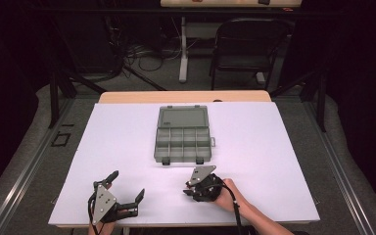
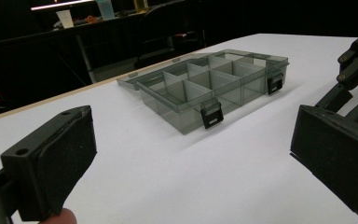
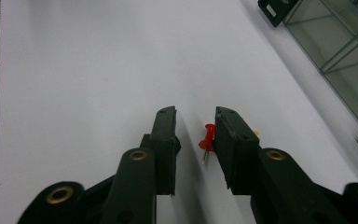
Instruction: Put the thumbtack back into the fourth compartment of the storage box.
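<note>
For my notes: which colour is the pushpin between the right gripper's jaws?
Red; the pushpin shows best in the right gripper view.

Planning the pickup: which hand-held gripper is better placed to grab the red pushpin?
Right hand-held gripper: the red pushpin already lies between its narrowed jaws. The left hand-held gripper sits wide open, apart.

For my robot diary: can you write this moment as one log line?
right gripper: open around red pushpin | left gripper: open, empty | organizer box: lid open
</note>
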